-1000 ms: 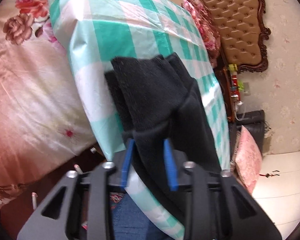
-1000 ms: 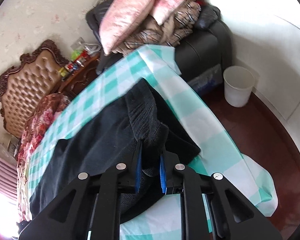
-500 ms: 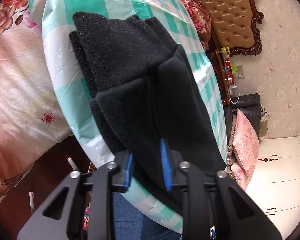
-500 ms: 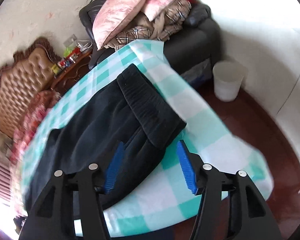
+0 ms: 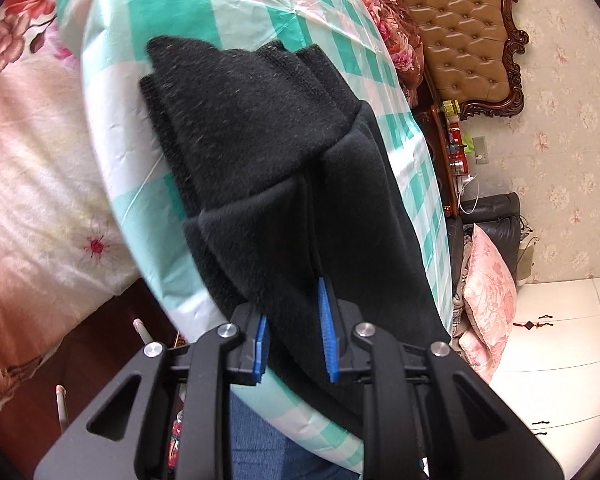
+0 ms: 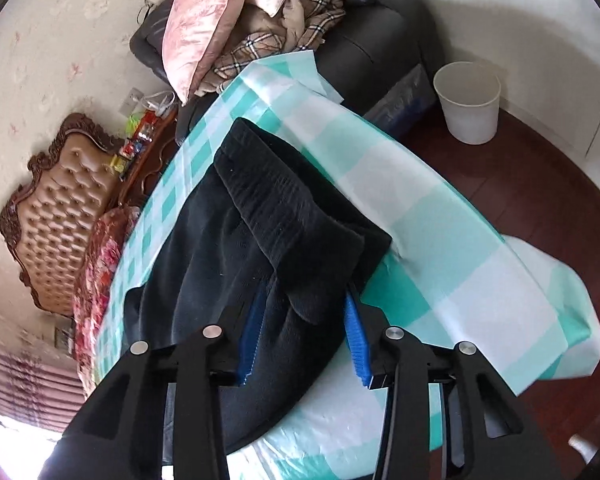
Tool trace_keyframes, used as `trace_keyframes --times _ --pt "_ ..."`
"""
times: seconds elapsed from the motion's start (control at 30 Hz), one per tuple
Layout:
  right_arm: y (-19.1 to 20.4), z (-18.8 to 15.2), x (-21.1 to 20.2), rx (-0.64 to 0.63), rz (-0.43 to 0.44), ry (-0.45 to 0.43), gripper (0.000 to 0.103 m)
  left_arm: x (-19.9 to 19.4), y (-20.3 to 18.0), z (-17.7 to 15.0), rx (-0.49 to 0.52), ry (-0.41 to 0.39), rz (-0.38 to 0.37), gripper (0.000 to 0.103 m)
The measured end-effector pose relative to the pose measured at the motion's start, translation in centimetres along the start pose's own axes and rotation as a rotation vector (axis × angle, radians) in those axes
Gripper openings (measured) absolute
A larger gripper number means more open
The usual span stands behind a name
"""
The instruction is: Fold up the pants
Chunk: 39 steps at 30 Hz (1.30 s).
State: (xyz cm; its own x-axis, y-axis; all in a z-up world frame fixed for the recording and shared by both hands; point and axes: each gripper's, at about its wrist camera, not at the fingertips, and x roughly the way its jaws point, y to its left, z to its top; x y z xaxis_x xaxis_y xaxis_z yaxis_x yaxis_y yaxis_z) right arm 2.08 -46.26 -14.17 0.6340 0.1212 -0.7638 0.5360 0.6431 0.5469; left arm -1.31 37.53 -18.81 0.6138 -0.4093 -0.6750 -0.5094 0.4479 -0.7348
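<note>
Black pants (image 5: pixel 284 184) lie folded on a table covered by a green-and-white checked cloth (image 5: pixel 204 12), directly ahead of both tools. In the left wrist view, the left gripper (image 5: pixel 294 344) sits at the near edge of the garment; its blue pads (image 5: pixel 326 340) flank a thick fold of black fabric and press on it, so the tool is pinching the pants. A ribbed end section (image 5: pixel 252 112) of the pants lies folded on top, farther ahead of the jaws.

In the right wrist view, the right gripper (image 6: pixel 304 340) also sits at the near edge. Its jaws have just been closing, and a layered corner of the pants lies between the blue pads (image 6: pixel 356 344); fabric fills the gap and the pads bear on it. The folded ribbed panel (image 6: pixel 276 208) extends ahead of this tool.

A white bin (image 6: pixel 468 100) stands on the floor, well beyond the right gripper and to its right. A tufted headboard (image 5: pixel 456 28) is far ahead of the left gripper.
</note>
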Motion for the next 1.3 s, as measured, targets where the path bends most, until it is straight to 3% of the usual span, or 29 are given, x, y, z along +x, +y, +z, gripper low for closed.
trace_keyframes --times 0.07,0.23,0.3,0.4,0.53,0.63,0.7,0.9,1.0,1.1,1.23,1.3 --pt "0.8 0.5 -0.1 -0.033 -0.019 -0.006 0.020 0.3 -0.3 0.6 0.008 0.001 0.015 0.008" --pt "4.1 1.2 -5.0 -0.096 0.100 -0.096 0.015 -4.5 -3.5 -0.2 0.062 -0.094 -0.003 0.006" --pt "3.7 1.2 -4.5 -0.102 0.057 -0.092 0.015 -5.5 -3.2 -0.8 0.056 -0.108 0.030 0.006" --pt "0.2 1.2 -0.5 -0.027 -0.034 0.005 0.015 -3.3 -0.3 -0.8 -0.020 -0.035 0.079 0.006" --pt "0.0 1.0 -0.9 -0.041 -0.018 -0.010 0.015 -2.5 0.2 -0.6 -0.029 -0.029 0.079 0.006" --pt "1.3 0.9 -2.6 -0.061 0.015 -0.040 0.015 -4.9 -2.0 -0.6 0.023 -0.080 0.036 0.006" --pt "2.0 0.7 -3.5 -0.076 0.030 -0.064 0.015 -6.1 -3.1 -1.1 0.054 -0.113 0.049 0.006" --pt "0.6 0.6 -0.3 -0.072 -0.063 -0.012 0.015 -2.6 -0.4 -0.2 0.018 -0.039 0.084 0.006" --pt "0.9 0.4 -0.5 -0.110 -0.081 -0.017 0.016 -2.4 0.1 -0.2 0.009 -0.037 0.069 0.011" --pt "0.7 0.5 -0.3 -0.110 -0.108 -0.011 0.018 -3.6 0.7 0.5 -0.024 -0.080 0.053 0.032" --pt "1.0 0.3 0.0 -0.131 -0.121 -0.019 0.023 -3.7 1.7 1.8 -0.054 -0.102 0.022 0.032" --pt "1.1 0.3 0.1 -0.134 -0.119 -0.028 0.022 -3.4 2.2 2.6 -0.076 -0.107 0.015 0.024"
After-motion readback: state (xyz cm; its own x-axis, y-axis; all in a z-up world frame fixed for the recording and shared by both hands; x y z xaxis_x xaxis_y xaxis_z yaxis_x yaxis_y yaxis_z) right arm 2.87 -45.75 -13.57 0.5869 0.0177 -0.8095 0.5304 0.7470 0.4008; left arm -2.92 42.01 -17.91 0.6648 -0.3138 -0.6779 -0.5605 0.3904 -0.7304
